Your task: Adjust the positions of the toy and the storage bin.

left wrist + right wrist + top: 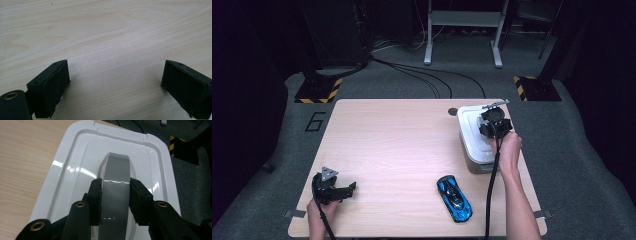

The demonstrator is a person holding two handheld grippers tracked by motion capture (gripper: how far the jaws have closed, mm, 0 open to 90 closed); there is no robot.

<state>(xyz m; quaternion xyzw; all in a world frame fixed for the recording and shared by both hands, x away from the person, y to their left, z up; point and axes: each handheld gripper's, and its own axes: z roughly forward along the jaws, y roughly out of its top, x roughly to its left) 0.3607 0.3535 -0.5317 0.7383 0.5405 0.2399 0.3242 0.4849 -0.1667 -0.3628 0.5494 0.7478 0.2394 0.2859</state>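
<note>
In the high view, the left gripper (346, 190) sits at the lower left of the frame, held low over the table (387, 145) near its front edge, with a hand (319, 212) wrapped round it from the bottom of the picture. Its own view shows the jaws standing wide apart over bare pale wood, nothing between them.

Right of centre, low in the frame, a blue car (454, 198) lies on the table, its length running on a slant from upper left to lower right. It is well apart from both grippers.

At the right edge of the table stands a box (472, 160) with a white lid (469, 120). The right gripper (496, 125) is set on top of that lid, and the right hand (508, 149) reaches up to it from the lower right of the frame.

In the right gripper view the lid (62, 177) runs from the lower left to the upper right, and a grey handle (117, 187) runs down its sunken middle. The two jaws stand one on each side of that strap, closed in against its edges. Whether they press firmly or merely touch is hard to tell from this angle, but they appear to grip it.
</note>
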